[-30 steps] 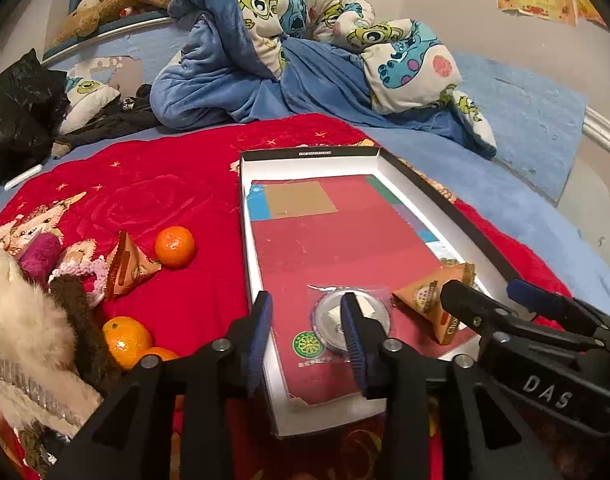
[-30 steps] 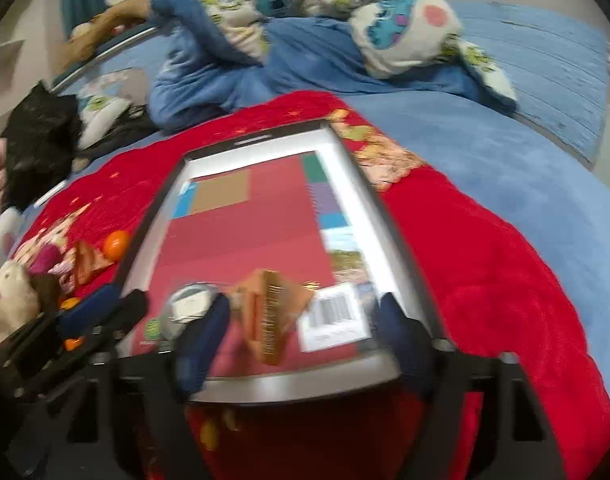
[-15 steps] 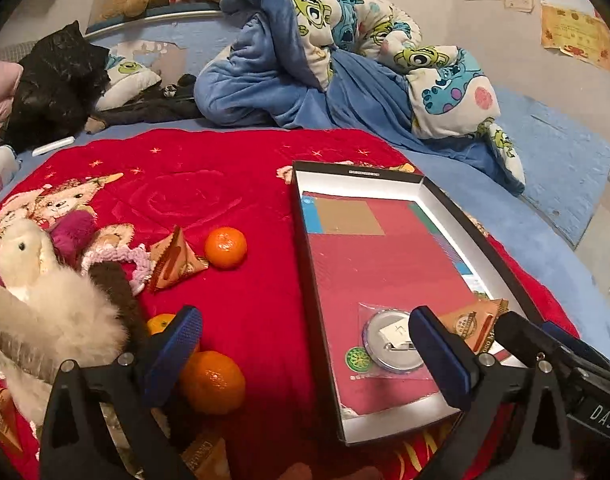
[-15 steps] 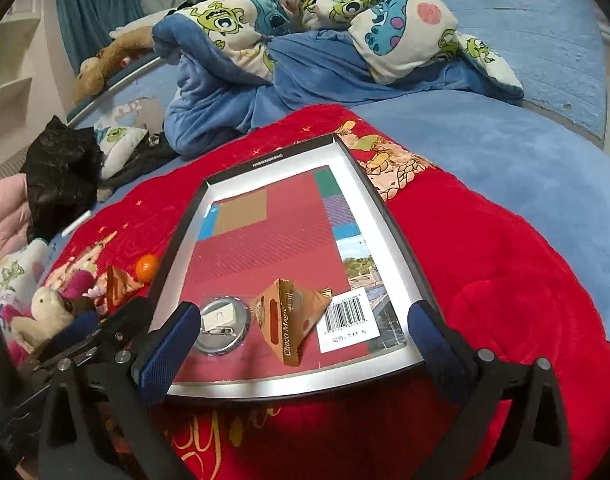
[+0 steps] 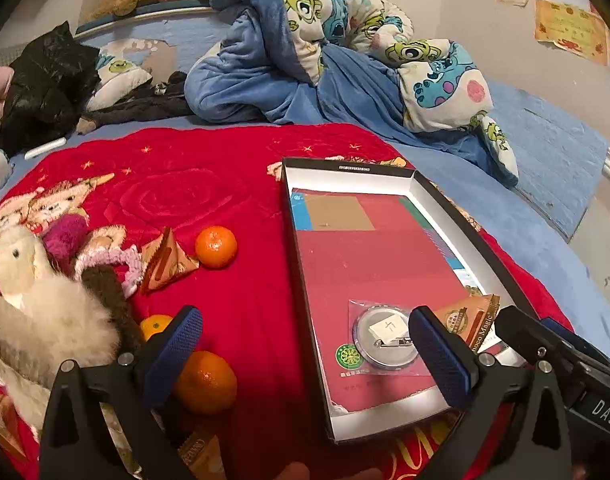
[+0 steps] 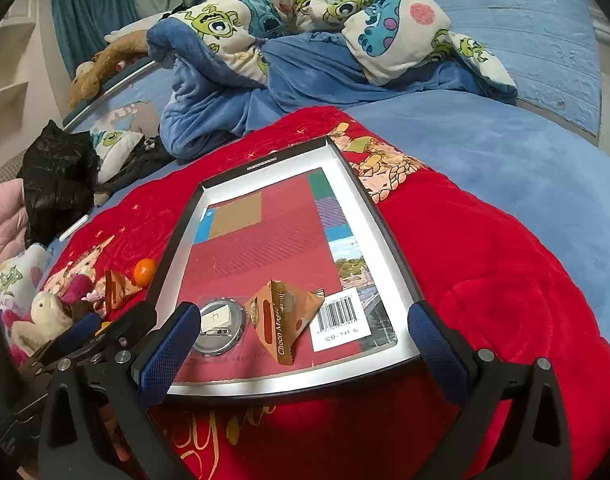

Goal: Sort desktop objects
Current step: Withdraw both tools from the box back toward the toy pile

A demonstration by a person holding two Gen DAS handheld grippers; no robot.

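surface: red quilted blanket [image 5: 233, 200] spread on a bed
shallow black-rimmed box [image 6: 357, 184]: round pin badge [image 6: 217, 326], brown triangular snack packet [image 6: 283, 316] contained
left gripper [image 5: 305, 356]: spread wide, nothing held
right gripper [image 6: 301, 356]: spread wide, nothing held

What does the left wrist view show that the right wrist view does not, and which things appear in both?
Only the left wrist view shows the two nearest oranges and the wall papers. Only the right wrist view shows the barcode label and the teal curtain. Both show the box tray holding the pin badge and the Choco Magic packet, plus both grippers open and empty.
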